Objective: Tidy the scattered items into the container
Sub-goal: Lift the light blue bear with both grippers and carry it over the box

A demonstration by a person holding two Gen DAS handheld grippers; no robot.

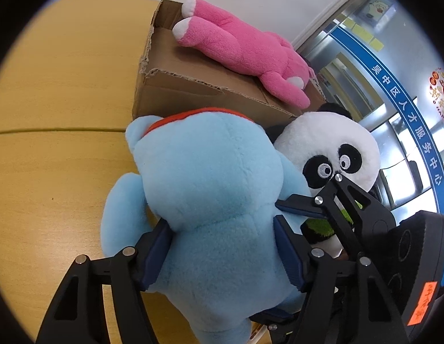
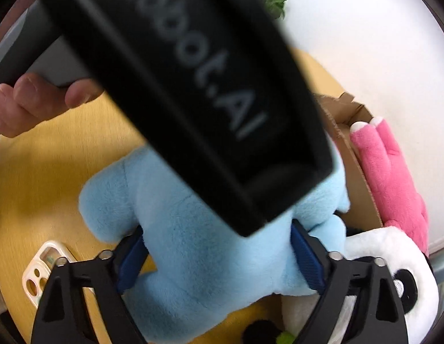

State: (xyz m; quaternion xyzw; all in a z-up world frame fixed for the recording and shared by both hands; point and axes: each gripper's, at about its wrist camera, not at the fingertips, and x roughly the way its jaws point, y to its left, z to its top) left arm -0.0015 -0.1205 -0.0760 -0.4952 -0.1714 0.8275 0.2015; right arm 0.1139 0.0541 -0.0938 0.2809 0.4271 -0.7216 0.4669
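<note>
Both grippers clamp one light-blue plush toy (image 1: 210, 189) with a red collar, held just in front of the cardboard box (image 1: 176, 86). My left gripper (image 1: 222, 246) is shut on the toy's lower body. My right gripper (image 2: 219, 258) is shut on it too, and its fingers (image 1: 330, 209) show at the right of the left wrist view. A pink plush (image 1: 244, 48) lies across the box top, also seen in the right wrist view (image 2: 391, 172). A panda plush (image 1: 333, 149) sits right of the blue toy by the box corner.
The yellow wooden table (image 1: 58, 154) spreads left of the box. A white phone case (image 2: 41, 275) lies on the table at lower left. The left gripper's black body (image 2: 193, 80) blocks much of the right wrist view. A white wall and glass door stand behind.
</note>
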